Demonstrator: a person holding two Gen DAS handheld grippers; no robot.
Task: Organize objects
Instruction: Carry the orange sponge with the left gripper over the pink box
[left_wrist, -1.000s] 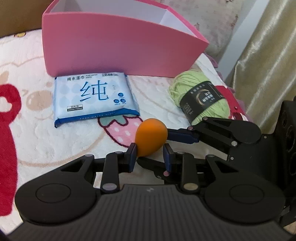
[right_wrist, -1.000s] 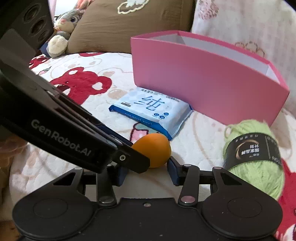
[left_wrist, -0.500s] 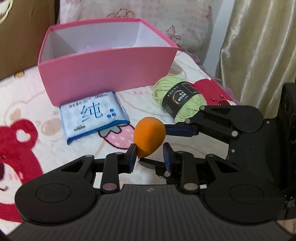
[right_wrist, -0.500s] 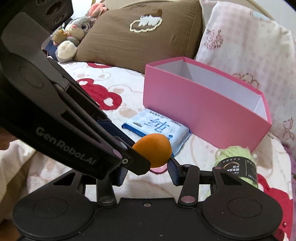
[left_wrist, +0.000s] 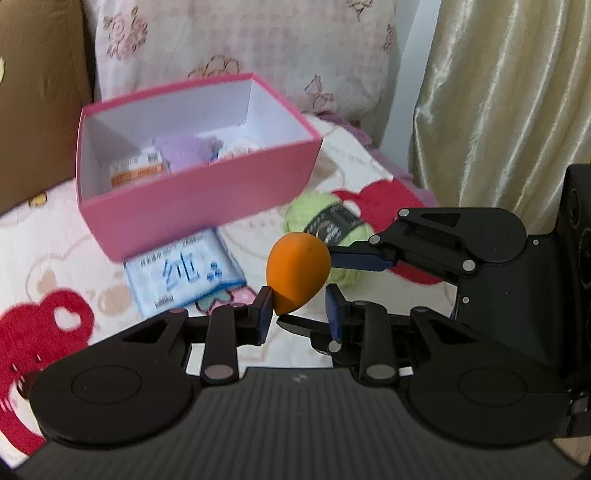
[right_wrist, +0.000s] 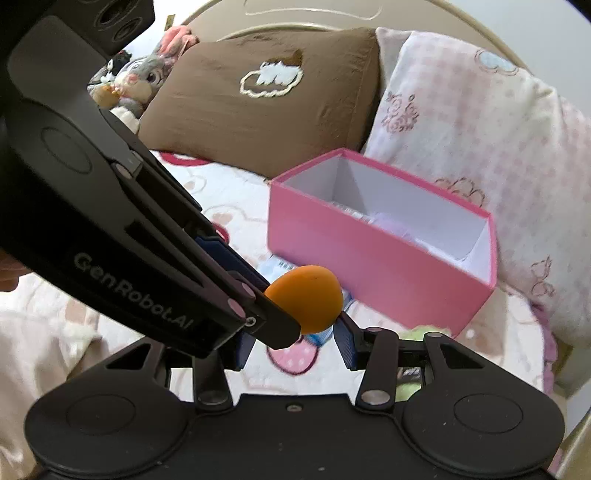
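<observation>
egg: orange egg (left_wrist: 298, 271) being gripped by both the left tool (left_wrist: 298, 309) and right tool (left_wrist: 354, 260)
box: pink box (left_wrist: 207, 206) sitting toward the bed's (left_wrist: 55, 236) far edge

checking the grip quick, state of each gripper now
left gripper: closed on the sponge
right gripper: closed on the same sponge

On the side of your left gripper (right_wrist: 258, 325), seen from the right wrist camera, you can read "GenRobot.AI" in grey letters. On the blue and white wipes pack (left_wrist: 181, 271), lying on the blanket in front of the pink box, you see one big blue Chinese character, 纯; its smaller print is too blurred to read. The black yarn label (left_wrist: 330, 227) is not readable.
</observation>
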